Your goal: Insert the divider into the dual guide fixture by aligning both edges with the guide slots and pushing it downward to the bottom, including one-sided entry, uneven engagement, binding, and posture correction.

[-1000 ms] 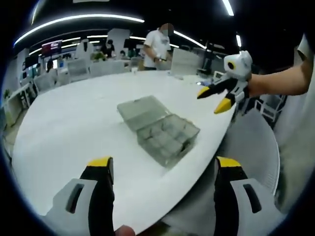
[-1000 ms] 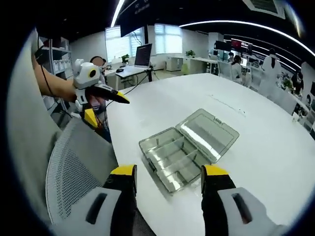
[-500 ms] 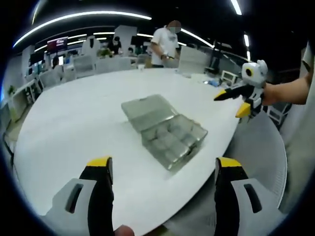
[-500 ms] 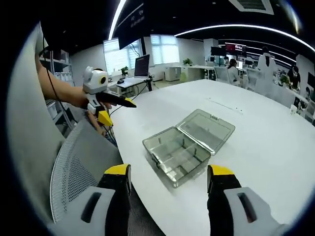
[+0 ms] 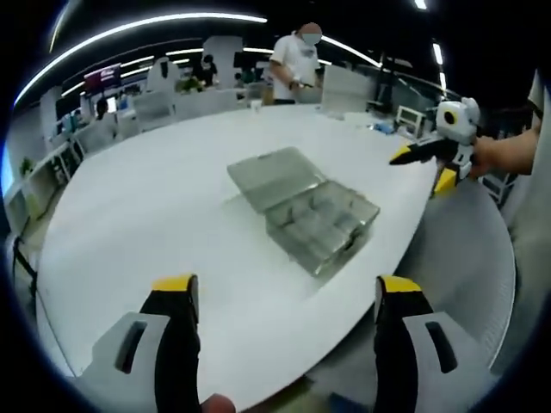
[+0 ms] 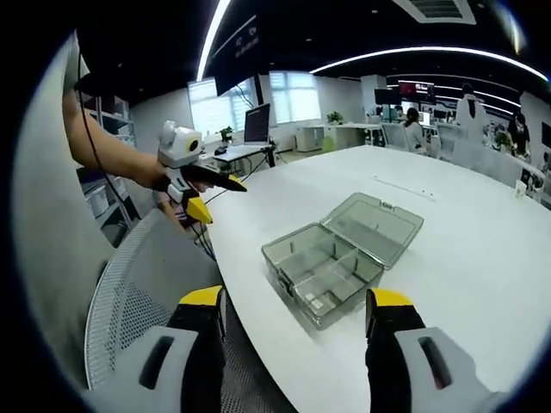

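Note:
A clear plastic compartment box [image 5: 303,208] lies on the white table [image 5: 146,198] with its lid folded flat open behind it. Thin divider walls [image 6: 331,262] split its tray into cells; whether any divider is loose, I cannot tell. My left gripper [image 5: 286,292] hovers open over the table's near edge, short of the box, with nothing between its fingers. My right gripper [image 6: 297,299] is open too, off the table edge and in front of the box [image 6: 340,258]. Each gripper shows in the other's view, held in a hand beside the table: right gripper [image 5: 422,170], left gripper [image 6: 219,200].
A grey mesh chair back [image 6: 142,297] stands against the table edge between the two grippers, also seen as a chair [image 5: 469,249]. A person [image 5: 297,53] stands beyond the far side of the table. Desks and monitors [image 6: 256,120] line the room.
Both views have shifted a little as the hands moved. The box lies where it was on the table. Both grippers have stayed open and hold nothing.

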Demonstrator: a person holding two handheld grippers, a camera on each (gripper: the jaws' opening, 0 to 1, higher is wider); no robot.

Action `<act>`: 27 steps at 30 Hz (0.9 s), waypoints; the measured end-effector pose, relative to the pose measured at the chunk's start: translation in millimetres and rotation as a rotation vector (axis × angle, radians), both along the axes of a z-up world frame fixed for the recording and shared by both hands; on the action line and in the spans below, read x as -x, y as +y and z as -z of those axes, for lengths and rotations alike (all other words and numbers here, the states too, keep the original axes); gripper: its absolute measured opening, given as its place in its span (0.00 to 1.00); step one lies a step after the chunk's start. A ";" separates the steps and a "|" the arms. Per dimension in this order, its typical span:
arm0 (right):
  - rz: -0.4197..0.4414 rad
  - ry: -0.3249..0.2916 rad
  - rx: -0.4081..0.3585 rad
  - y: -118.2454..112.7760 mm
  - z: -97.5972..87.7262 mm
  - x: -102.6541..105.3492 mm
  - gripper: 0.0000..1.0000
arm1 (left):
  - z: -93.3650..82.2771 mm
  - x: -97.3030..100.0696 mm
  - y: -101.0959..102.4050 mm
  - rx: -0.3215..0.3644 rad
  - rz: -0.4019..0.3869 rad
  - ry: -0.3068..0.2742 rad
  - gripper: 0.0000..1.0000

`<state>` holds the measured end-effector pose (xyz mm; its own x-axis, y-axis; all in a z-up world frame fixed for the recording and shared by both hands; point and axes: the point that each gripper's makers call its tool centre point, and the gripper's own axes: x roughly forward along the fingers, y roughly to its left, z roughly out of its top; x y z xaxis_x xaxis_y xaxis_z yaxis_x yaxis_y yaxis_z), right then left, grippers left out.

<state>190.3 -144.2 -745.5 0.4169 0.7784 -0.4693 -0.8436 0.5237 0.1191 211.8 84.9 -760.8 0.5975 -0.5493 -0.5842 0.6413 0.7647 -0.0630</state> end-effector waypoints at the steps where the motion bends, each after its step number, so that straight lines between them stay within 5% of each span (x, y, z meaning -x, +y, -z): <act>1: -0.004 -0.002 -0.006 1.1 -1.5 1.1 0.63 | 1.0 0.7 1.7 -0.011 0.011 0.002 0.81; 8: 0.003 -0.003 -0.004 2.2 -3.8 1.9 0.63 | 5.0 -5.0 14.7 -0.027 0.030 0.015 0.75; 27: 0.092 0.033 0.049 7.6 -3.2 10.4 0.63 | 30.3 -32.7 31.0 -0.117 0.247 0.031 0.71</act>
<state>179.9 -136.5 -742.3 0.4695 0.7134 -0.5202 -0.7876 0.6047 0.1184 244.5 115.9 -791.1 0.4350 -0.6040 -0.6679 0.8084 0.5886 -0.0057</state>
